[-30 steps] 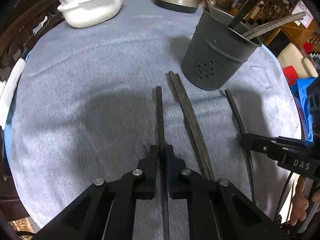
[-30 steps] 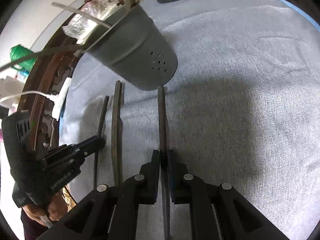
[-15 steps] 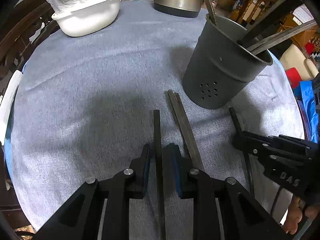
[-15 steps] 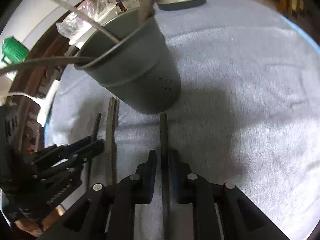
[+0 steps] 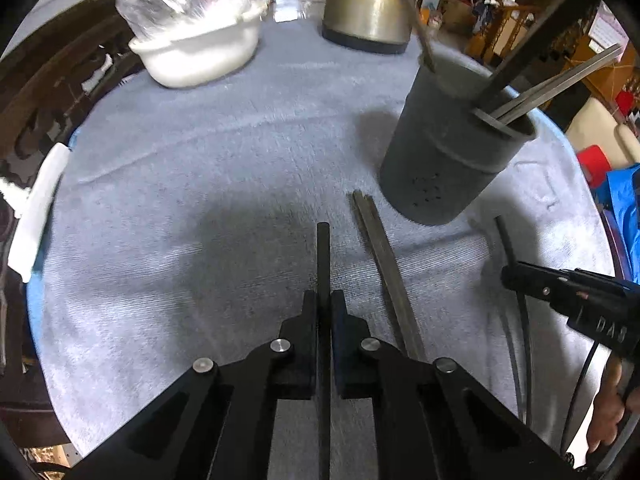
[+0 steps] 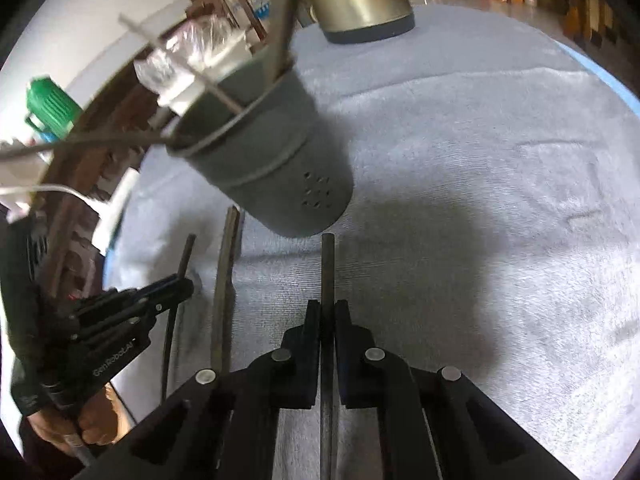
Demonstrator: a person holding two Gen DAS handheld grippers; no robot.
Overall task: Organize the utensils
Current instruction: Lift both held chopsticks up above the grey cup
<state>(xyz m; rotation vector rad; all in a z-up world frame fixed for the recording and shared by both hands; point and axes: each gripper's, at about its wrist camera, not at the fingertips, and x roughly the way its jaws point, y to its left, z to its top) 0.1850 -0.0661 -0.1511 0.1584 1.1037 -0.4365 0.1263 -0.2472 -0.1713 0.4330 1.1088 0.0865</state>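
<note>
Across both wrist views stretches a round tabletop covered in a pale grey-blue cloth. At its far edge stands a brass-coloured kettle with a dark base, and to the left of it a white bowl with crinkled clear plastic piled on top.

Nearer, right of centre in the left wrist view, sits a dark grey utensil holder, a bucket-shaped cup with a cluster of small holes low on its wall. Several long dark utensils already stand in it, leaning out over its rim.

On the cloth just in front of the holder lies a pair of dark chopsticks, side by side and touching, untouched by either claw.

The left claw is pressed together on a thin dark stick whose tip reaches forward over the cloth, left of the lying pair. The jaws are closing and the stick sits between them.

The right claw is likewise closing on a second thin dark stick, which points towards the base of the holder and ends just short of it. In the left wrist view this claw appears at the right edge, gripping that stick to the right of the lying pair, with part of the person's hand below it.
</note>
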